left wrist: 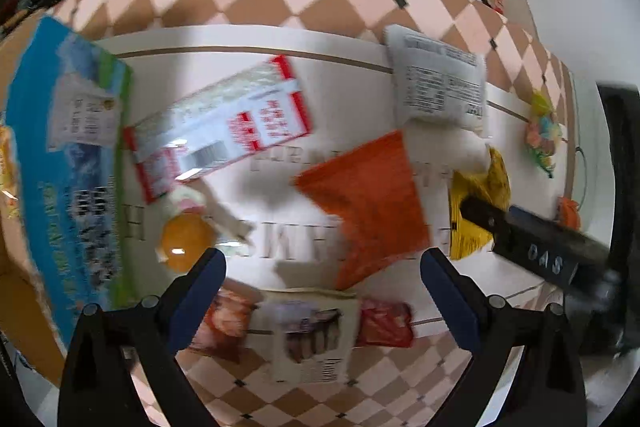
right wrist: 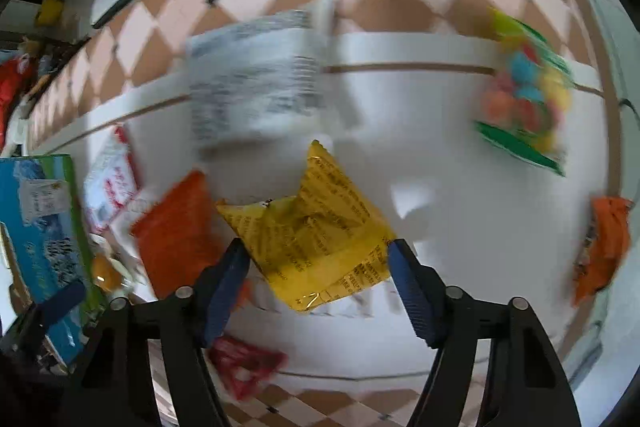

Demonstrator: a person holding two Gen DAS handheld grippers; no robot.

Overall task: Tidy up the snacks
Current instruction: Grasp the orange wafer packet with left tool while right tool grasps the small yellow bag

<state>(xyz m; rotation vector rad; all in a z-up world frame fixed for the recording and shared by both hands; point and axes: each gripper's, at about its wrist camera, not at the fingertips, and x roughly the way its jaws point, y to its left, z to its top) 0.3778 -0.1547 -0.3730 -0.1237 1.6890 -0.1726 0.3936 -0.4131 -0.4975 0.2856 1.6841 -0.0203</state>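
- The right gripper (right wrist: 318, 263) has its jaws half open, straddling the yellow snack packet (right wrist: 316, 239); whether the pads press it cannot be told.
- The left gripper (left wrist: 322, 277) hangs wide open and empty, the orange packet (left wrist: 366, 205) at its 12 o'clock, probably next.
- Only the left view shows the biscuit pack (left wrist: 312, 337) on the white surface (left wrist: 280, 79).

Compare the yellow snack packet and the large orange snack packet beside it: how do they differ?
The yellow snack packet is covered in dark printed text; the large orange snack packet looks plain from here. The yellow one lies between the fingers of the right hand-held gripper; the orange one lies outside them, to the left. The yellow one looks crumpled, the orange one flatter. Both lie on the white mat.
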